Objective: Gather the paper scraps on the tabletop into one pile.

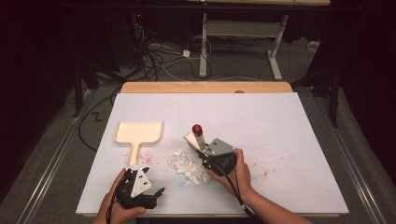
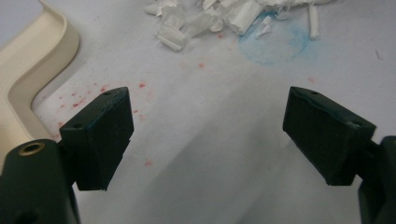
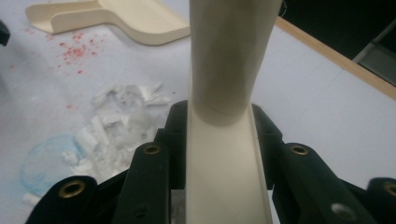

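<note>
A cream dustpan lies flat at the left of the table, handle toward the person; it also shows as dustpan and dustpan. A pile of white paper scraps sits near the front middle. My right gripper is shut on a cream tool handle that rises to a red tip, right beside the scraps. My left gripper rests open near the front left edge, nothing between its jaws, with the scraps ahead of it.
Red specks dot the white sheet near the dustpan's handle, and more lie right of the hand. A pale blue stain marks the sheet under the scraps. A wooden edge bounds the far side; cables and a stand lie on the floor beyond.
</note>
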Demonstrator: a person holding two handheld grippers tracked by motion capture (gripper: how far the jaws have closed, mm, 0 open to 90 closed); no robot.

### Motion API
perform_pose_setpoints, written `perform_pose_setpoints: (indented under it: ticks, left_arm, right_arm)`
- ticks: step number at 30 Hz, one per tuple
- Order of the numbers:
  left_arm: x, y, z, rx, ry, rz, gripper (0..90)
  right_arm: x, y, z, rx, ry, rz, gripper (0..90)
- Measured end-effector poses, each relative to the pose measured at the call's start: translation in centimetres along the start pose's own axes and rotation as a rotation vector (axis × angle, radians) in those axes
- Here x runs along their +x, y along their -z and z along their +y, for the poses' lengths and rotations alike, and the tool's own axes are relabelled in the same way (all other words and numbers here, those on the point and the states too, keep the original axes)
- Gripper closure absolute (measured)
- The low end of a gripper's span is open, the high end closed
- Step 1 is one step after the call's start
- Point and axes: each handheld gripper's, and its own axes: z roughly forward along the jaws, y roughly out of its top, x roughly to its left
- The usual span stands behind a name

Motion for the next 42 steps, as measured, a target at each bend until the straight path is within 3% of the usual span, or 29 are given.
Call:
perform_pose_setpoints:
  ticks: [7,8,9,14,20,21,22,23,25,26,27,28,29,33,35,37,39,42]
  left_arm:
    - [0.0,0.0,0.0,0.007,0.011,-0.005,15.5]
    - [0.0,-0.1,0.0,0.010,0.010,-0.003,15.5]
    - [0.0,-0.1,0.0,0.012,0.010,-0.002,15.5]
    - [0.2,0.0,-0.1,0.008,0.021,0.001,15.5]
    - [0.3,0.0,-0.3,0.005,0.032,0.007,15.5]
    - [0.4,0.0,-0.3,0.009,0.032,0.009,15.5]
    - [0.5,0.0,-0.3,0.007,0.038,0.010,15.5]
    - [0.5,0.0,-0.3,0.007,0.039,0.012,15.5]
    - [0.6,0.0,-0.4,0.008,0.044,0.015,15.5]
    - [0.7,0.1,-0.4,0.010,0.045,0.020,15.5]
    - [0.7,0.1,-0.4,0.008,0.049,0.025,15.5]
    - [0.8,0.2,-0.4,0.003,0.040,0.032,15.5]
    - [0.8,0.2,-0.4,0.002,0.042,0.034,15.5]
    - [0.9,0.2,-0.4,-0.003,0.044,0.036,15.5]
    - [0.7,0.2,-0.4,0.010,0.050,0.028,15.5]
    - [0.7,0.2,-0.4,0.011,0.049,0.023,15.5]
    - [0.7,0.1,-0.4,0.011,0.050,0.024,15.5]
    - [0.7,0.2,-0.3,0.003,0.037,0.031,15.5]
  right_arm:
    - [-3.9,0.2,1.0,-0.055,-0.068,-0.031,67.9]
    - [-5.1,-0.3,1.2,-0.063,-0.061,-0.056,67.9]
    - [-5.1,-0.3,1.2,-0.063,-0.061,-0.056,67.9]
    - [-7.1,-2.9,1.4,-0.047,-0.042,-0.079,67.9]
    - [-8.1,-6.6,1.0,-0.001,0.016,-0.074,67.9]
    - [-8.0,-7.2,0.9,-0.014,0.027,-0.031,68.0]
    - [-8.0,-7.2,0.9,-0.014,0.027,-0.031,68.0]
    - [-7.9,-7.3,0.9,-0.017,0.033,0.002,67.9]
    - [-7.2,-7.5,1.0,-0.008,0.080,0.029,67.8]
    - [-6.8,-7.4,1.1,-0.020,0.101,0.101,67.8]
    - [-6.8,-7.4,1.1,-0.020,0.101,0.101,67.8]
    - [-6.4,-7.0,1.3,-0.037,0.122,0.168,67.9]
    - [-6.4,-7.0,1.3,-0.037,0.122,0.168,67.9]
    - [-5.1,-6.4,1.5,-0.069,0.169,0.369,67.8]
    - [-4.1,-6.0,1.4,-0.060,0.246,0.398,67.6]
    - [-3.5,-5.6,1.2,-0.053,0.290,0.448,67.4]
    - [-3.3,-5.0,1.0,-0.058,0.320,0.473,67.4]
    - [-3.5,-4.1,0.9,-0.079,0.325,0.508,67.8]
